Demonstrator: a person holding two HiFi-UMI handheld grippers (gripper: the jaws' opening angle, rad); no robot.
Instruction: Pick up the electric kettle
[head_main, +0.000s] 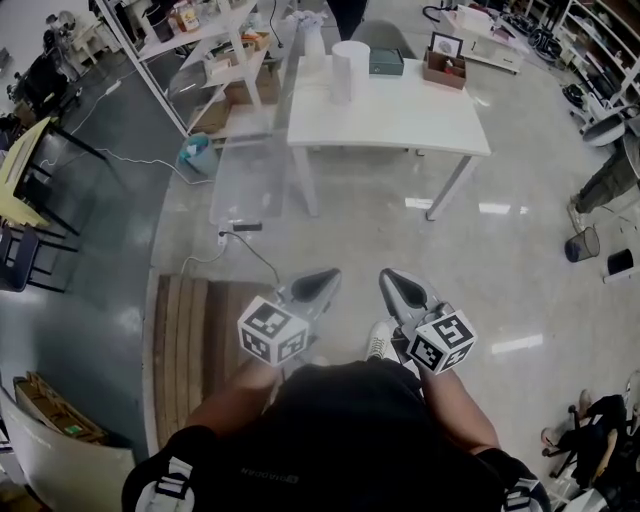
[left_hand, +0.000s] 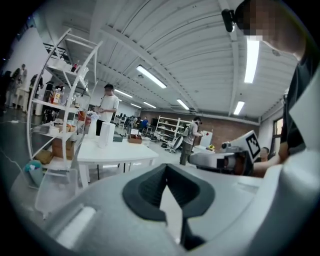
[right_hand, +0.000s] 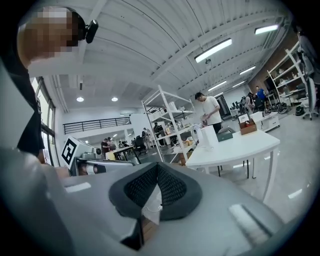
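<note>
Left fingers (left_hand: 145, 192): closed, the dark pads meeting at their tips, nothing between them.
Right fingers (right_hand: 172, 190): closed in the same way, holding nothing.
Left gripper (head_main: 325, 278): held low before the person's chest, pointing toward the white worktop; left marker cube (head_main: 272, 332) at its rear.
Right gripper (head_main: 392, 280): just beside the left one and roughly parallel to it; right marker cube (head_main: 442, 342) at its rear.
Forearms (head_main: 230, 395): bare, either side of a dark shirt.
Floor (head_main: 380, 220): glossy grey, lying between the grippers and the worktop; a cable (head_main: 258, 250) trails across it.
Wooden platform (head_main: 190, 345): slatted, on the floor at the person's left.
Worktop (head_main: 400, 120): white top on white legs, well apart from both grippers.
Electric kettle (head_main: 350, 68): apparently the tall white cylinder, upright near the worktop's far edge, untouched; too small to make out details.
Dark box (head_main: 386, 62): just right of the kettle.
Wooden tray (head_main: 444, 70): far right corner of the worktop, with a framed card upright in it.
Shelf rack (head_main: 215, 55): white, left of the worktop, loaded with assorted goods.
Bystander (left_hand: 107, 106): white shirt, standing at the worktop's far side.
</note>
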